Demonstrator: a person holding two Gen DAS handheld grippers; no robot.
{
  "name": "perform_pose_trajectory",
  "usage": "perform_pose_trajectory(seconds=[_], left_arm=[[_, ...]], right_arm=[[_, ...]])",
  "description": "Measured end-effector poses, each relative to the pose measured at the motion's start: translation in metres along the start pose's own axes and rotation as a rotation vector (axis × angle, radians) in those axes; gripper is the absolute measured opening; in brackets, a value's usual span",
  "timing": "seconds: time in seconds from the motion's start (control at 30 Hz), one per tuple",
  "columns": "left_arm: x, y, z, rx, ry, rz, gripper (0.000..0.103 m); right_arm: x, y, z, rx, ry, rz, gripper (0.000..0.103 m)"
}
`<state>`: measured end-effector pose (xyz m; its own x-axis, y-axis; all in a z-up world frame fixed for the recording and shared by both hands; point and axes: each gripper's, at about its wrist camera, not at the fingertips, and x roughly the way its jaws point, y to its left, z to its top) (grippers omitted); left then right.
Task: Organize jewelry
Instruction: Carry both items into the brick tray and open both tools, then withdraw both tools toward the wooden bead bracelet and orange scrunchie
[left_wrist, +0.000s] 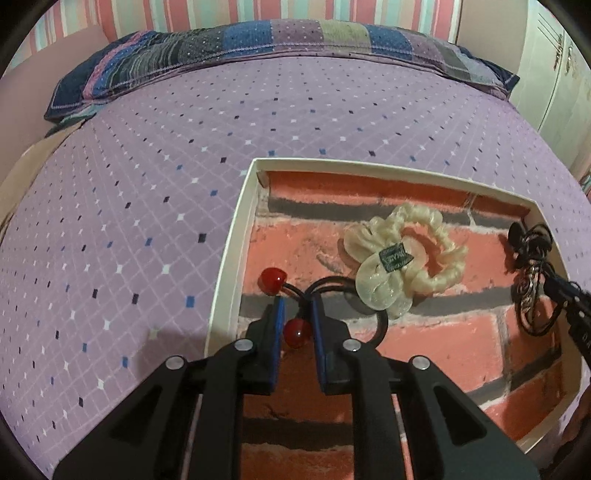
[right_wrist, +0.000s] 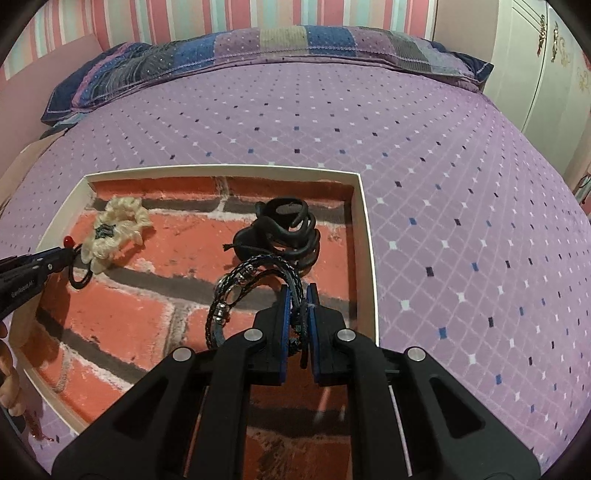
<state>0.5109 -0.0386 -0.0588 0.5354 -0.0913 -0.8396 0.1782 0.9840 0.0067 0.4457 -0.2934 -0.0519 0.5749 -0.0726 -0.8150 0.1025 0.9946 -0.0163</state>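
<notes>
Both grippers are over the shallow white-rimmed box with the red brick-print lining (left_wrist: 236, 236), which sits on the purple diamond-patterned bed (left_wrist: 147, 184).

Left gripper (left_wrist: 297, 308) is clenched on the black elastic hair tie with red beads (left_wrist: 273, 280): one bead pokes out past the tips, one sits between the pads. Right gripper (right_wrist: 297, 299) is clamped on the black braided cord bracelets with metal beads (right_wrist: 236, 288).

Both look low enough to drop. I'd set each bundle down on bare lining before releasing:
- keep the tie off the cream satin scrunchie (left_wrist: 406, 254)
- keep the bracelets short of the tangled black cords and bands (right_wrist: 284, 229), or they'll knot

Hard to read:
- whether either load already touches the lining
- how many bracelets are in the bunch
- the box's near edge, hidden by the gripper bodies
- the dark pile, too jumbled to separate
</notes>
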Motion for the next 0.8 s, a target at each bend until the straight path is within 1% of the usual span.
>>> perform_pose_trajectory(seconds=[0.2,0.3,0.33,0.37,0.4,0.47,0.53,0.57,0.6,0.63,0.8], left_arm=[[-0.001,0.001,0.000,-0.004,-0.007,0.005,0.016],[-0.002,0.000,0.000,-0.006,-0.006,0.000,0.016],[-0.003,-0.001,-0.001,-0.004,-0.007,0.002,0.017],[-0.003,-0.002,-0.001,-0.002,-0.008,0.003,0.017],[-0.004,-0.003,-0.001,0.003,-0.010,0.005,0.017],[-0.006,-0.005,-0.002,0.005,-0.012,0.011,0.018],[-0.010,-0.006,-0.002,0.003,-0.019,0.015,0.032],[-0.014,-0.007,-0.003,0.006,-0.033,0.022,0.044],[-0.017,-0.008,-0.003,0.012,-0.045,0.028,0.048],[-0.022,-0.010,-0.004,0.020,-0.056,0.036,0.050],[-0.040,-0.011,-0.006,0.014,-0.065,0.018,0.050]], right_arm=[[0.011,-0.002,-0.003,0.005,0.028,-0.009,0.011],[0.011,-0.004,-0.003,0.013,0.026,-0.005,0.011],[0.011,-0.003,-0.003,0.010,0.027,-0.006,0.013],[0.011,-0.003,-0.003,0.008,0.029,-0.003,0.020],[0.010,-0.003,-0.003,0.008,0.026,-0.001,0.023],[0.006,-0.003,-0.002,0.013,0.012,0.001,0.034],[0.001,-0.002,-0.002,0.017,0.000,0.016,0.039],[-0.001,-0.001,-0.002,0.018,-0.004,0.017,0.042],[-0.004,-0.001,-0.002,0.018,-0.011,0.019,0.043],[-0.008,0.000,-0.001,0.018,-0.016,0.021,0.045],[-0.030,0.002,0.002,0.029,-0.039,0.034,0.047]])
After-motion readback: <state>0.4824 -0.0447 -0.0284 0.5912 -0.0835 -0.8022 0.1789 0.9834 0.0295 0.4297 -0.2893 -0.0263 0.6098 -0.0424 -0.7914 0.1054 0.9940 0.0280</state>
